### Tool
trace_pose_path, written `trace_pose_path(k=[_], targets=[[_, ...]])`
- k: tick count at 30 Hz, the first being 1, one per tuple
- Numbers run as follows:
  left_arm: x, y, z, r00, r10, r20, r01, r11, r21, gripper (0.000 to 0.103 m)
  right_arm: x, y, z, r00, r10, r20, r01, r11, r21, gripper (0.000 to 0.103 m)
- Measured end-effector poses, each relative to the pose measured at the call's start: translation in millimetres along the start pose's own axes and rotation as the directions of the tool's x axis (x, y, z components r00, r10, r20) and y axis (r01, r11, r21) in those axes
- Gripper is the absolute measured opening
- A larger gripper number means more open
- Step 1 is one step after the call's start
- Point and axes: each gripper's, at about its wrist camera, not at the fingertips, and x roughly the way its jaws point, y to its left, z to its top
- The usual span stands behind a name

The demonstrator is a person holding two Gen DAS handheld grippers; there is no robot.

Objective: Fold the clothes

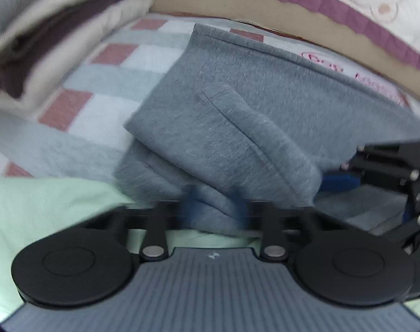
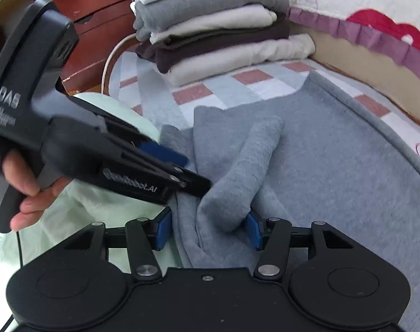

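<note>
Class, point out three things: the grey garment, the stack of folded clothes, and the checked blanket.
grey garment (image 2: 334, 171): right wrist view, flat middle.
stack of folded clothes (image 2: 223, 30): right wrist view, dark layer.
checked blanket (image 1: 105, 83): left wrist view, bare patch.

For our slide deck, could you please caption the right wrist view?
Both tools gather a grey garment before a folded stack.

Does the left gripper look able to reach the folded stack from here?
Probably yes: the folded stack lies beyond bare checked bedding, but the left gripper seems shut on the grey garment.
</note>
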Motion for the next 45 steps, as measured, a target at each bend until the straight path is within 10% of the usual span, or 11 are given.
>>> trace_pose_path(k=[13, 15, 17, 23, 26, 32, 33, 35, 39, 41, 45], targets=[[-69.0, 10.6, -30.7, 0.984, 0.138, 0.11, -0.107, 0.962, -0.25, 0.003, 12.9, 42.2, 7.9, 0.997, -0.061, 0.044, 0.069, 0.97, -0.231, 0.058], [-73.3, 17.0, -33.4, 0.982, 0.155, 0.111, -0.114, 0.945, -0.307, 0.004, 12.2, 50.9, 8.2, 0.997, -0.06, 0.056, 0.073, 0.959, -0.274, 0.045], [-74.7, 28.6, -38.3, 0.989, 0.097, 0.108, -0.044, 0.911, -0.409, 0.006, 11.1, 57.2, 7.4, 0.998, -0.031, 0.051, 0.045, 0.953, -0.298, 0.018], [-79.8, 59.9, -54.2, 0.986, -0.084, 0.146, 0.161, 0.733, -0.661, 0.038, 9.3, 69.1, 0.1, 0.995, -0.06, 0.081, 0.083, 0.945, -0.316, 0.018], [-83.1, 54.4, -61.4, 0.958, -0.19, 0.213, 0.284, 0.711, -0.643, 0.066, 6.2, 69.5, -0.5, 0.994, -0.058, 0.093, 0.084, 0.951, -0.297, 0.018], [-51.5, 59.7, -54.8, 0.937, -0.256, 0.239, 0.349, 0.614, -0.708, 0.068, -0.9, 71.8, -1.5, 0.992, -0.043, 0.121, 0.073, 0.963, -0.26, 0.017], [-46.3, 60.3, -50.6, 0.944, -0.23, 0.236, 0.33, 0.629, -0.704, 0.063, -3.6, 72.7, -2.2, 0.992, -0.036, 0.124, 0.068, 0.964, -0.256, 0.017], [-37.7, 60.1, -38.3, 0.961, -0.191, 0.198, 0.275, 0.699, -0.661, 0.011, -14.4, 74.0, -4.2, 0.992, -0.038, 0.122, 0.068, 0.967, -0.247, 0.016], [-45.0, 30.2, -8.4, 0.982, -0.063, 0.178, 0.13, 0.909, -0.396, 0.006, -84.9, 63.6, -19.1, 0.986, -0.107, 0.128, 0.129, 0.975, -0.18, 0.025], [-49.9, 16.1, 2.0, 0.98, -0.035, 0.197, 0.095, 0.949, -0.302, 0.006, -141.2, 45.4, -37.1, 0.977, -0.146, 0.154, 0.165, 0.979, -0.116, 0.06], [-50.8, 1.7, 14.5, 0.978, 0.0, 0.21, 0.051, 0.97, -0.237, 0.006, -233.5, -16.5, -96.6, 0.915, -0.397, 0.073, 0.402, 0.914, -0.058, 0.066]])
